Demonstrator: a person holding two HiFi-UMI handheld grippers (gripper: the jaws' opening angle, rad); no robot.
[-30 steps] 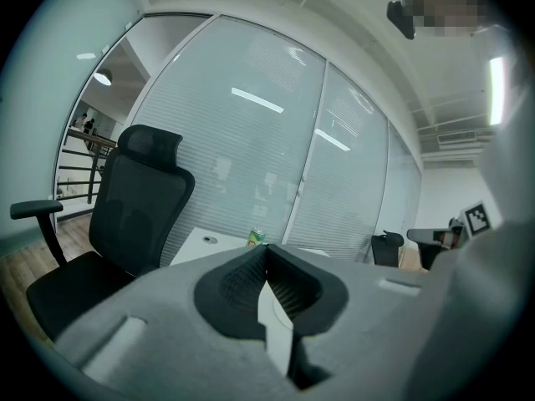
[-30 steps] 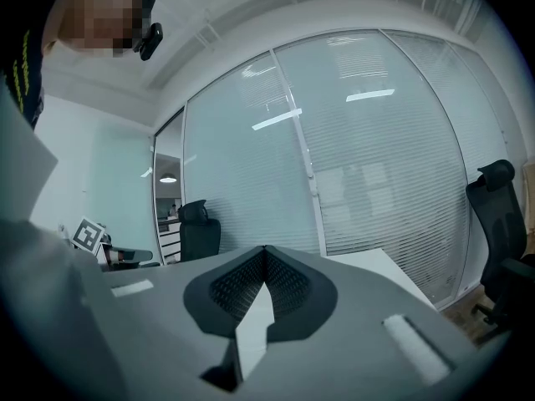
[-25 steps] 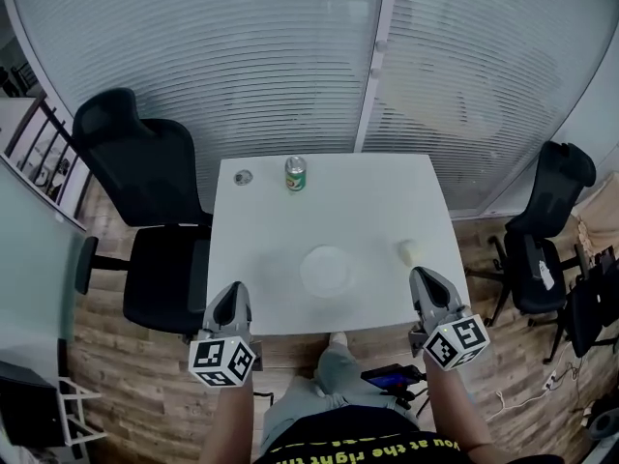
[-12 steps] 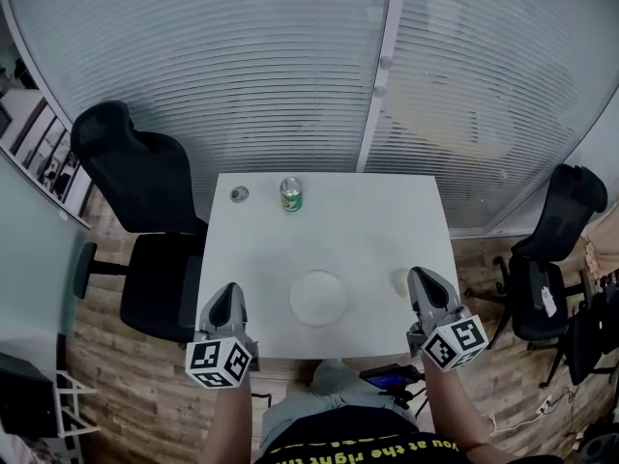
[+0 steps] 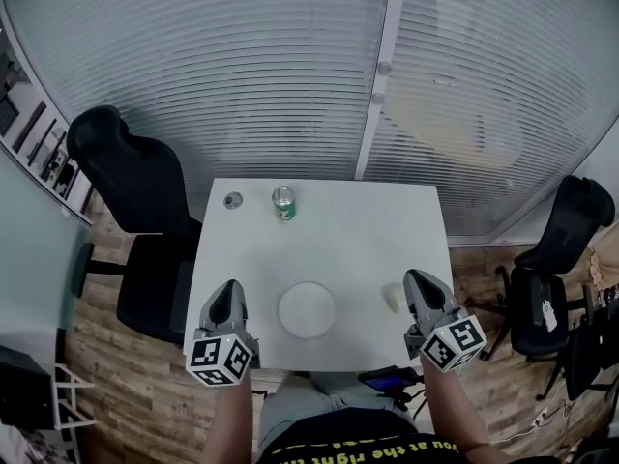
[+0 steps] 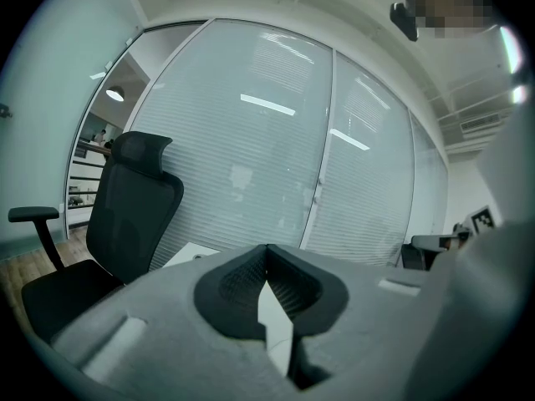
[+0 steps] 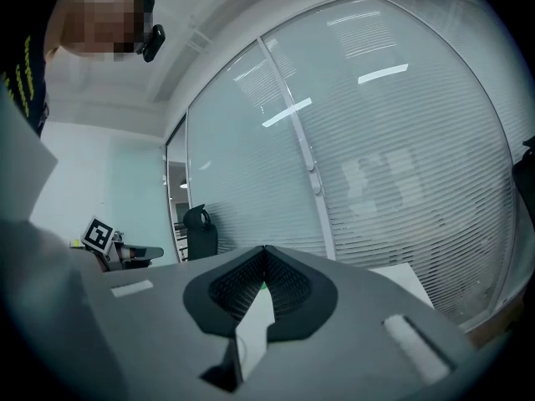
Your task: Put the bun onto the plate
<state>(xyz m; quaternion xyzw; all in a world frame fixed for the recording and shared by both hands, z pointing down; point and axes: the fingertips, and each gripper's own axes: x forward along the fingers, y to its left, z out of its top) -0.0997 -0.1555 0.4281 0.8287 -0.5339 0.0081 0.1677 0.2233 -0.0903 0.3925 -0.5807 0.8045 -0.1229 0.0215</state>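
Observation:
In the head view a pale bun (image 5: pixel 392 298) lies on the white table (image 5: pixel 358 230) near its front right edge. An empty white plate (image 5: pixel 307 309) sits to the bun's left, at the front middle. My left gripper (image 5: pixel 230 290) hovers at the table's front left corner, shut and empty. My right gripper (image 5: pixel 416 278) is just right of the bun, also shut with nothing in it. In the left gripper view the left gripper (image 6: pixel 266 253) has its jaw tips meeting. The right gripper (image 7: pixel 264 253) looks the same in its own view.
A green can (image 5: pixel 282 202) and a small round lid-like object (image 5: pixel 232 200) stand at the table's far left. A black office chair (image 5: pixel 135 191) is at the table's left, another chair (image 5: pixel 571 230) off to the right. A glass wall with blinds (image 5: pixel 387 75) runs behind.
The table, plate and bun have drawn nearer to me and to both grippers. The grippers have come from in front of the table to its near edge, still shut.

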